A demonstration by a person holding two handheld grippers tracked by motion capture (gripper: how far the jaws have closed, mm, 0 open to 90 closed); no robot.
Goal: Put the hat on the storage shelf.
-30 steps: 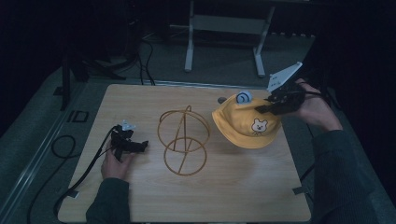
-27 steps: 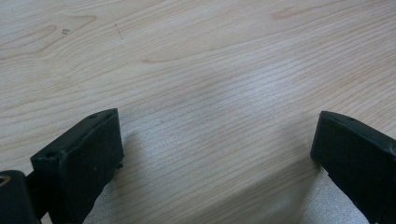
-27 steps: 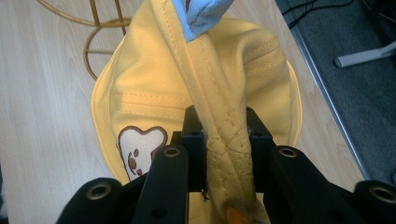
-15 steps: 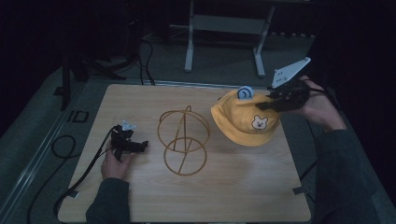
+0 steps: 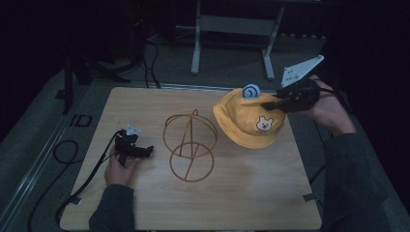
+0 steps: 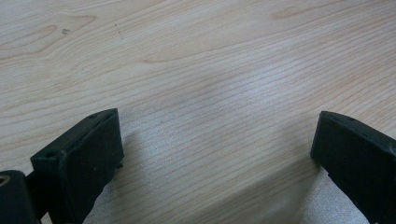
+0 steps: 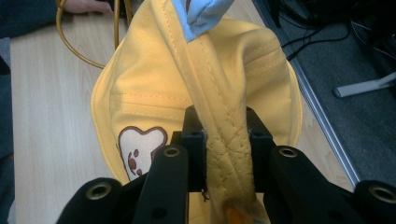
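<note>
Dark room, grey floor (image 5: 43, 121), metal stand (image 5: 232, 29)

Left gripper (image 6: 219, 154) fingers (image 6: 84, 158) spread wide, bare wooden table (image 6: 210, 70)

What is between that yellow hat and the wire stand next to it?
Nothing visible. The hat, pinched by its brim in the right hand-held gripper, hangs just right of the wire stand, with bare table between them. The left hand-held gripper rests open on the stand's far side.
</note>
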